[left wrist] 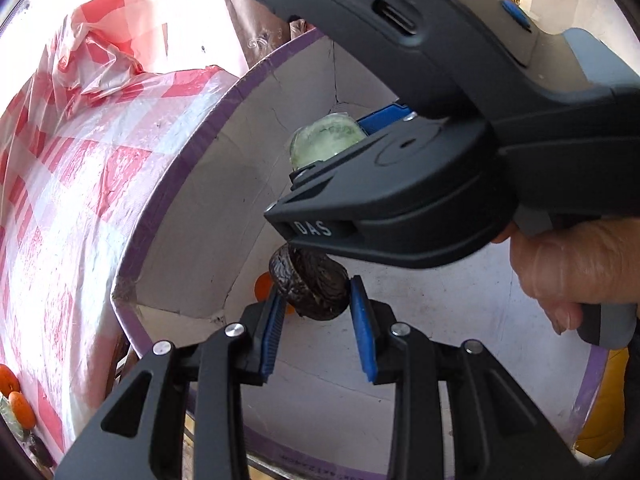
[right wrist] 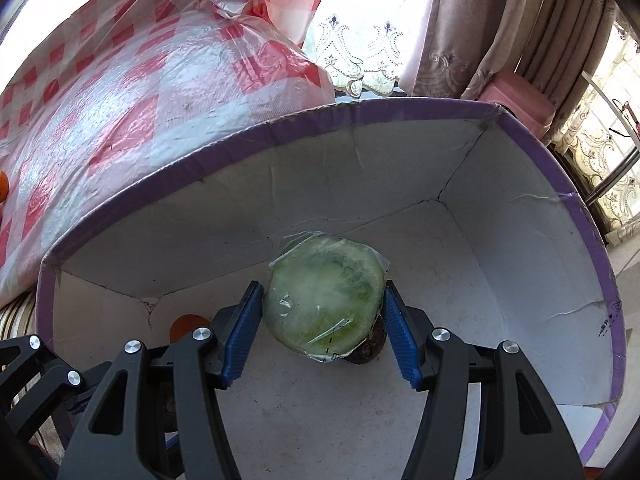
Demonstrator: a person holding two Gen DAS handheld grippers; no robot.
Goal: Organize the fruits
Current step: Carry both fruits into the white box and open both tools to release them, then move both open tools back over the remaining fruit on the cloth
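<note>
Over the purple-rimmed box (right wrist: 400,110), both carried low for setting down: my left tool (left wrist: 316,300) clamps a dark wrinkled fruit (left wrist: 316,292), my right tool (right wrist: 324,300) a plastic-wrapped green melon slice (right wrist: 324,292).

Domestic interior, living or dining area. Evidence: table (right wrist: 120,92) under red-and-white checked cloth with clear plastic cover; embroidered lace curtain (right wrist: 360,52) at bright window; heavy beige drapes (right wrist: 500,28) with stitched scroll motifs; pink plastic stool (right wrist: 520,96) beside drapes; purple-edged cardboard box (right wrist: 360,120) set against table.
</note>
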